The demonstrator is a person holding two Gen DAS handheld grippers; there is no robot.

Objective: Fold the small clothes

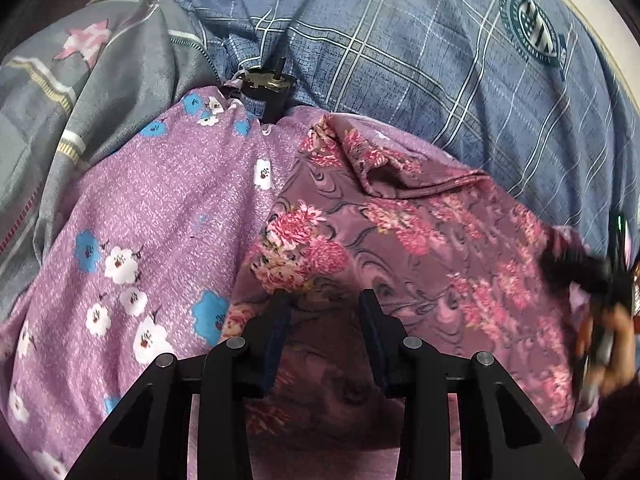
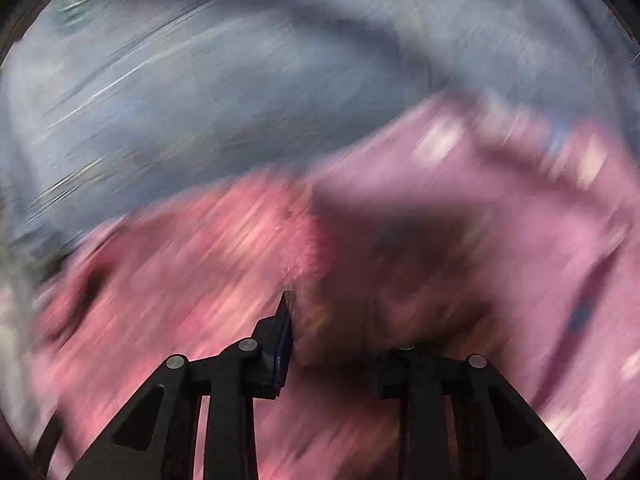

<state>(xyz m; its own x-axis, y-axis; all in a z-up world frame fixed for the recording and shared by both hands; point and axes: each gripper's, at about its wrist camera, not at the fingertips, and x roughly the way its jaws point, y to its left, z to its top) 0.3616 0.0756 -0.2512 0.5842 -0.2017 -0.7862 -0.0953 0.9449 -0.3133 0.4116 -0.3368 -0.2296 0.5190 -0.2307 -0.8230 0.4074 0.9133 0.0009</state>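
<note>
bedding fills both views. largest is a blue-grey plaid quilt cover with white check lines point(image 1: 420, 52) and a round dark-green emblem point(image 1: 534, 34) printed near its upper right. left of it lies a grey sheet with pale stripes and a pink flower print point(image 1: 80, 80). in front of both spreads a lilac cloth dotted with white and blue flowers point(image 1: 160, 208), and over its right part rests the task's thing, a small mauve garment printed with pink chrysanthemum clusters point(image 1: 400, 240). one flap of the garment is turned over near its top, leaving a dark fold. at the far edge of the lilac cloth, where it meets the plaid, sits a small black cylindrical motor-like object with a brass end point(image 1: 262, 90).

the left gripper point(image 1: 326, 304) points down at the near edge of the mauve garment. its black jaws stand apart with the cloth bunched between them, and i cannot tell whether the pads press on it. the right gripper point(image 1: 576, 272) shows as a dark blur at the garment's right edge, with part of a hand point(image 1: 616, 344) behind it.

the right wrist view is heavily smeared. there the garment point(image 2: 180, 280) drapes over the right gripper point(image 2: 332, 300); only its left finger point(image 2: 282, 332) shows, with cloth against its pad. whether these jaws are clenched on the fabric cannot be told.
</note>
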